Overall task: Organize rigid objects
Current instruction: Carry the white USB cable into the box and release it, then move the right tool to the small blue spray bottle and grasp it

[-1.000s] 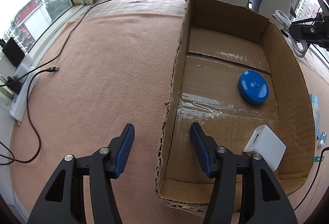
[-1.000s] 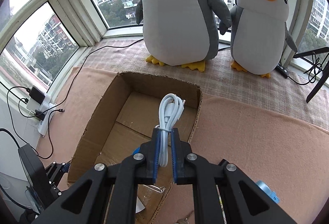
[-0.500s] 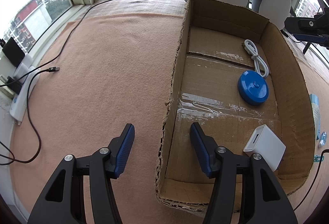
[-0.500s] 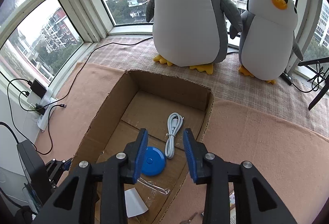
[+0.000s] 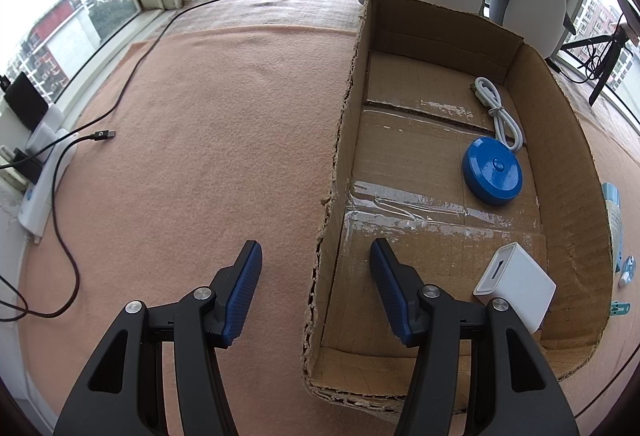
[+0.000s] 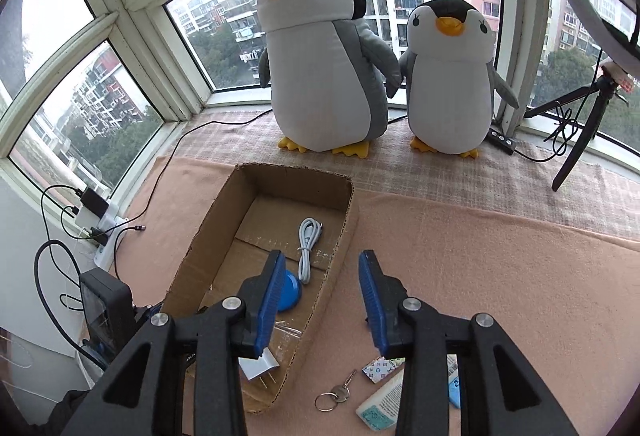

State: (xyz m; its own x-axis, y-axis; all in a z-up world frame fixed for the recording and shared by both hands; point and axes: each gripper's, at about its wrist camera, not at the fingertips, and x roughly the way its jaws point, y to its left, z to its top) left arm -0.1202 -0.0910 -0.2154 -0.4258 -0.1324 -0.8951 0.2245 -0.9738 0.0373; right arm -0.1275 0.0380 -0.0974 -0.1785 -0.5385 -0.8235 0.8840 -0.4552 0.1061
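- Left wrist view: the left gripper has its fingers spread wide and holds nothing; they straddle the torn left wall of the cardboard box, one finger over the peach blanket, the other over the box floor.
- Inside the box, the white cable lies coiled near the far right corner, its near loop touching the blue round disc. The white charger sits in the near right corner, against the right wall.
- Bare cardboard runs along the left wall; the blanket left of the box lies open up to a black cord near its left edge.
- Right wrist view: the right gripper hangs above the box's right wall, fingers spread apart and empty.
- Keys, a white tube and a small packet lie on the blanket just right of the box's near corner; beyond them the blanket is open.
- Two plush penguins stand past the box's far edge.
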